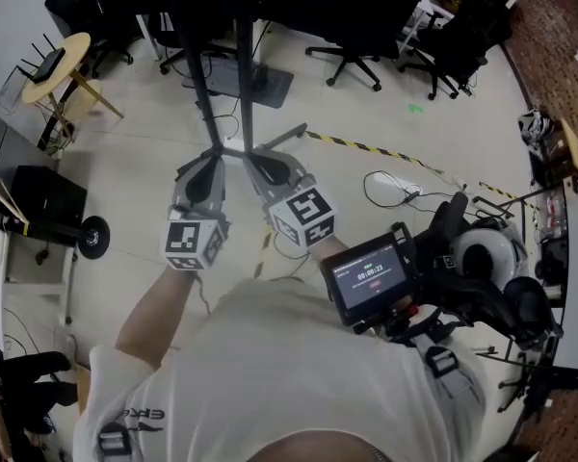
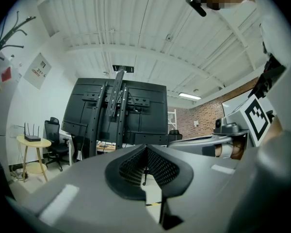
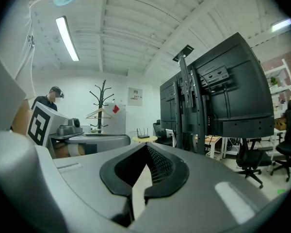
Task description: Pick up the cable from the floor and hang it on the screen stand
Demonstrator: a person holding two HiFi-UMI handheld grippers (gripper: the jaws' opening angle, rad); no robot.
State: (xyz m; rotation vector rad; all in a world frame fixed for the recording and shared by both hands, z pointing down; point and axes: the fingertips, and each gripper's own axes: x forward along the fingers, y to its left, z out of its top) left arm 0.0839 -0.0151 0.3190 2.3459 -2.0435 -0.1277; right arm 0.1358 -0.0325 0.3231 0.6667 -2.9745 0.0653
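A thin dark cable point(image 1: 409, 196) lies in a loose loop on the pale floor, to the right of both grippers. The screen stand point(image 1: 244, 75) rises just ahead, with dark posts and splayed feet. My left gripper point(image 1: 208, 173) and right gripper point(image 1: 267, 167) are held side by side and level, pointing at the stand's base. Both are shut with nothing between the jaws. In the left gripper view, the closed left gripper point(image 2: 145, 150) faces the black screens point(image 2: 119, 110). In the right gripper view, the closed right gripper point(image 3: 146, 147) has the stand point(image 3: 189, 106) to its right.
Yellow-black floor tape point(image 1: 366, 148) runs between the stand and the cable. A round wooden table point(image 1: 56, 65) stands far left, office chairs point(image 1: 352, 61) behind the stand, a black box point(image 1: 48, 195) at left. A chest-mounted monitor rig point(image 1: 371, 277) sits below the right gripper. A coat rack point(image 3: 102, 101) stands far off.
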